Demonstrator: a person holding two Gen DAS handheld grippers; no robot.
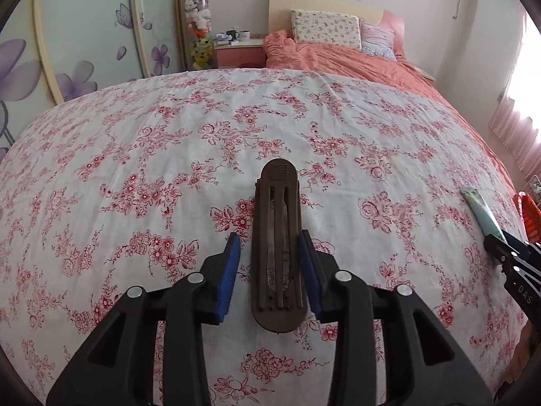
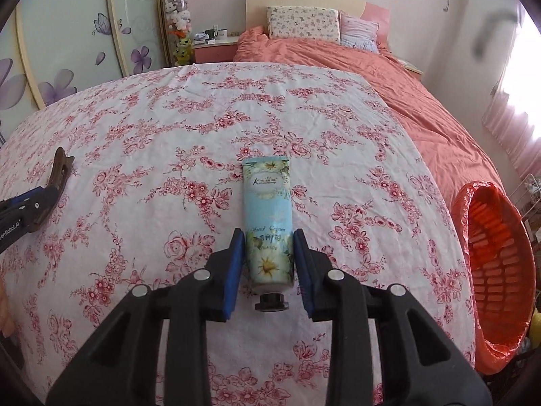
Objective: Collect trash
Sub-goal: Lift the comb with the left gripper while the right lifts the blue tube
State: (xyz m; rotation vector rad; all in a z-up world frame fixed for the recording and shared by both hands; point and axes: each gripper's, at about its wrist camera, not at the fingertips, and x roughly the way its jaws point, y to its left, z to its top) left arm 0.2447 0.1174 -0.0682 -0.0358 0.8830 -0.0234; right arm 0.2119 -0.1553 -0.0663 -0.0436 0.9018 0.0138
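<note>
My left gripper [image 1: 269, 242] has a long brown hair clip [image 1: 278, 237] between its blue pads, over the floral bedsheet [image 1: 169, 135]; the left pad stands slightly off the clip. My right gripper [image 2: 268, 240] is shut on a light blue hand cream tube [image 2: 268, 216], black cap toward the camera. The tube and right gripper show at the right edge of the left wrist view [image 1: 481, 213]. The clip and left gripper show at the left edge of the right wrist view [image 2: 57, 182].
An orange-lined trash basket [image 2: 497, 270] stands beside the bed at the right. A salmon duvet [image 2: 422, 101] and pillows [image 2: 304, 23] lie at the far end. A nightstand [image 1: 238, 52] and wardrobe doors [image 1: 84, 34] are at the left.
</note>
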